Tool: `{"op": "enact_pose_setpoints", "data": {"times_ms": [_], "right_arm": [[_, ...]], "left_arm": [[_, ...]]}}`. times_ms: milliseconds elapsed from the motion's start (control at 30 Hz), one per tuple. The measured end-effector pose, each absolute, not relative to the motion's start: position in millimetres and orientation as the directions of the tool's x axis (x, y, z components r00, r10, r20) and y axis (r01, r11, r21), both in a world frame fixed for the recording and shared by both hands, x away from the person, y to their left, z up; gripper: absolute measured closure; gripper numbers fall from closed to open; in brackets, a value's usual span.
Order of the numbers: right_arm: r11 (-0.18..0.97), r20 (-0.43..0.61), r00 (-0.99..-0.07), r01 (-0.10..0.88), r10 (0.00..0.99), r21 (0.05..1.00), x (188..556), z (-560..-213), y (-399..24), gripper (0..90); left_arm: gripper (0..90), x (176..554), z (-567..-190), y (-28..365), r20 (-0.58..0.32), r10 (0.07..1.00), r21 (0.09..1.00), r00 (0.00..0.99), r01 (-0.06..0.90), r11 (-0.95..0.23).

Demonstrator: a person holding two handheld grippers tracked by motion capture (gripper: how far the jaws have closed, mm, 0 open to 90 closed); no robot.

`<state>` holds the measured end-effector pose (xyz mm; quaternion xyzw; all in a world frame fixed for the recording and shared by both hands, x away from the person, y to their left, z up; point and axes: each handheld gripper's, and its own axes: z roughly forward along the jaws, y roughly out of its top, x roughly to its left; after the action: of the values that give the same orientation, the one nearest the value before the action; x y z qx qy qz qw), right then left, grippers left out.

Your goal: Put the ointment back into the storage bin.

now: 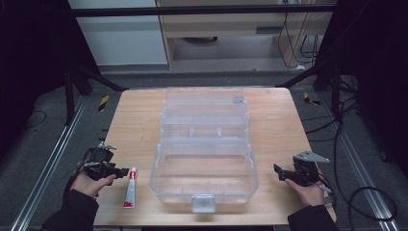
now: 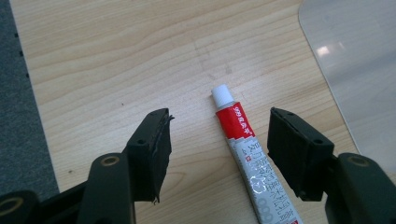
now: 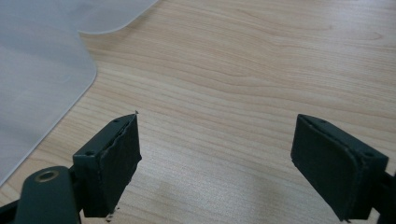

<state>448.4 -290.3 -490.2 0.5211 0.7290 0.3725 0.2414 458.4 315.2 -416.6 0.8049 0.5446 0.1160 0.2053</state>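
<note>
Both pairs of jaws stand spread apart, empty. Between those of the left gripper (image 2: 217, 140) lies one tube (image 2: 245, 154) of what looks like ointment, flat on the wooden table (image 1: 134, 125), touching neither jaw. Its long axis runs toward and away from the person, white cap (image 2: 222, 94) at the far end. One clear plastic box (image 1: 204, 149), lid open, sits mid-table, just right of the tube. Its right side faces the right gripper (image 3: 217, 158), which hovers over bare wood.
</note>
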Motion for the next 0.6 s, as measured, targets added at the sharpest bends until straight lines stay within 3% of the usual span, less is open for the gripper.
{"op": "enact_pose_setpoints", "data": {"times_ms": [600], "right_arm": [[0.188, 0.047, -0.353, 0.599, 0.934, 0.778, 449, -493, -289, 17.0]], "left_arm": [[46.3, 462, -439, 299, -0.042, 0.924, 0.352, 0.379, 0.871, -0.342]]}}
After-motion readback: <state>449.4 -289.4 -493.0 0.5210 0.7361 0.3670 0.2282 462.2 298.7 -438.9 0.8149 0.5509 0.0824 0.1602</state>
